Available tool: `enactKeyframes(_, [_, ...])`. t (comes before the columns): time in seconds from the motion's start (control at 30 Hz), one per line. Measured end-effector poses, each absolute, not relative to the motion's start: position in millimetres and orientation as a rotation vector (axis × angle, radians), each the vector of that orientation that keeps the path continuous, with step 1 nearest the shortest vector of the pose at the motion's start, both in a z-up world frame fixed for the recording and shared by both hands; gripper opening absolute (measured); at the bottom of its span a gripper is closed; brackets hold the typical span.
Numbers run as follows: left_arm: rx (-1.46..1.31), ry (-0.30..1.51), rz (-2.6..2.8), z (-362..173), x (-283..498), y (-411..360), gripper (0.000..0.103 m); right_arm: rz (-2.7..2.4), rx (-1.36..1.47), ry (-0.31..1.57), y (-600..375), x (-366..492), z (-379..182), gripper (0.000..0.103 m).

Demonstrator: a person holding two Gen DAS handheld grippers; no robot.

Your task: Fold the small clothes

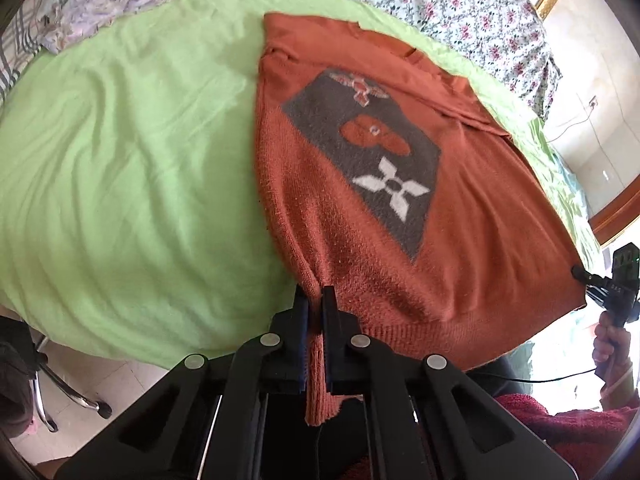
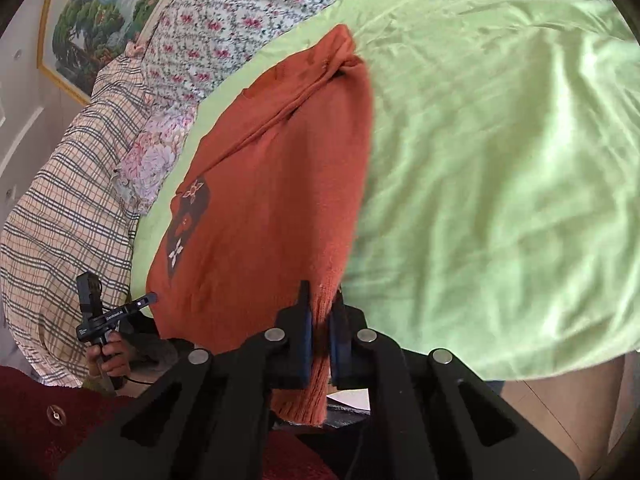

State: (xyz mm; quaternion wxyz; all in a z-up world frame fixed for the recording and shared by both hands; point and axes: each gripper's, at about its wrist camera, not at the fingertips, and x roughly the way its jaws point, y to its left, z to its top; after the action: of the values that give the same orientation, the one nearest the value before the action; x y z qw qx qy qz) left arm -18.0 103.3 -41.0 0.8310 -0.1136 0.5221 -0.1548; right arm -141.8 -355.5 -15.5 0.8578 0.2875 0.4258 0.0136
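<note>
holding the bottom hem of the orange sweater (image 1: 360,216) in both tongs, i have it stretched between my hands at the near edge of the bed.

left wrist view: my left tongs (image 1: 316,300) are pinched together on the hem's left corner, with a strip of knit hanging down between the pads. the sweater lies straight ahead, its long axis running away from me toward the collar at the far end, on the green sheet (image 1: 120,168). the grey patch (image 1: 360,148) with the white flower faces up. far to the right, my right tongs (image 1: 580,274) meet the hem's other corner, so each hand is nearest its own corner. a flowered bedspread (image 1: 440,4) lies beyond.

right wrist view: my right tongs (image 2: 320,304) are clamped on the hem's right corner, cloth bunched between the pads and drooping below them. the sweater (image 2: 280,184) reaches up and away, a sleeve folded across its back part. my left tongs (image 2: 148,299) show at the left, at the hem. a plaid pillow (image 2: 64,208) sits beyond them.

i judge the next fold carries the hem forward toward the collar, both hands moving together.
</note>
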Motion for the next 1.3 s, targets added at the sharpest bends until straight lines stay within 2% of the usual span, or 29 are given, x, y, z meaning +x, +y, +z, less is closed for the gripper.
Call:
enactKeyframes(0.1, [-0.262, 1.143, -0.35, -51, -15, 103, 0.006, 0.062, 0.655, 0.901, -358, -136, -25, 0.007])
enactKeyframes(0.17, [-0.28, 1.164, -0.372, -55, -15, 103, 0.015, 0.079, 0.661, 0.914, -356, -132, -28, 0.011])
enactKeyframes(0.23, [-0.286, 1.187, -0.391, -61, -15, 102, 0.017, 0.102, 0.667, 0.912, -355, -133, -28, 0.016])
enactKeyframes(0.33, [-0.266, 1.185, -0.406, -67, -17, 95, 0.016, 0.126, 0.663, 0.928, -353, -134, -31, 0.018])
enactKeyframes(0.43, [-0.233, 1.155, -0.413, -64, -21, 90, 0.006, 0.141, 0.648, 0.931, -346, -130, -33, 0.018])
enactKeyframes(0.47, [-0.22, 1.138, -0.414, -60, -25, 89, 0.005, 0.141, 0.643, 0.922, -344, -130, -32, 0.011])
enactKeyframes(0.5, [-0.212, 1.116, -0.414, -54, -29, 90, 0.005, 0.146, 0.649, 0.902, -343, -132, -29, 0.007])
enactKeyframes(0.8, [-0.336, 0.92, -0.426, 15, -30, 111, 0.004, 0.199, 0.682, 0.724, -344, -137, 16, 0.007])
enactKeyframes(1.03, [-0.337, 0.766, -0.421, 65, 25, 105, 0.003, 0.197, 0.634, 0.597, -357, -85, 62, 0.007])
enactKeyframes(1.3, [-0.374, 0.686, -0.334, 74, 123, 107, 0.003, 0.13, 0.576, 0.576, -386, 13, 84, 0.007])
